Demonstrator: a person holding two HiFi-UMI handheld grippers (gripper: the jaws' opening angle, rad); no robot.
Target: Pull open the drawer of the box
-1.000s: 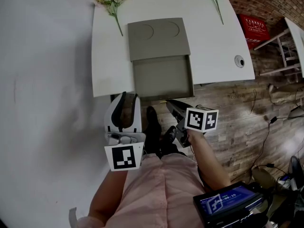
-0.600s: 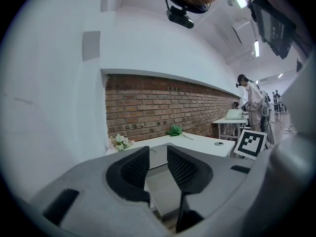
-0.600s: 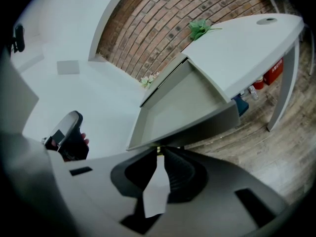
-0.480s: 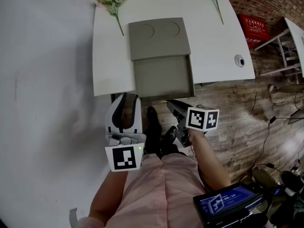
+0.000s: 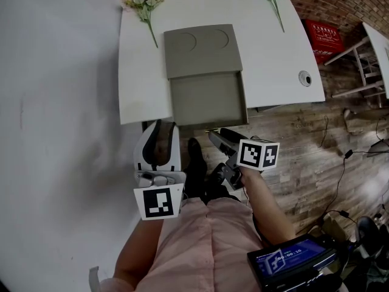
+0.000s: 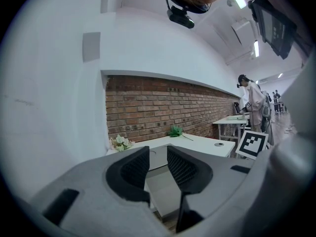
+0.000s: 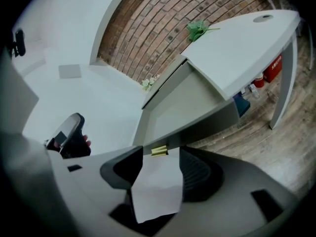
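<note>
Logged right hand-held gripper [image 7: 160, 168] just spread wide, pads clear of small yellow pull tab [image 7: 159, 151] ahead. Logged left hand-held gripper [image 6: 155, 164] spread, empty. Found grey drawer [image 5: 208, 99] drawn out of flat grey box [image 5: 203, 48] to white desk's [image 5: 273, 47] near edge; judged pull done.
</note>
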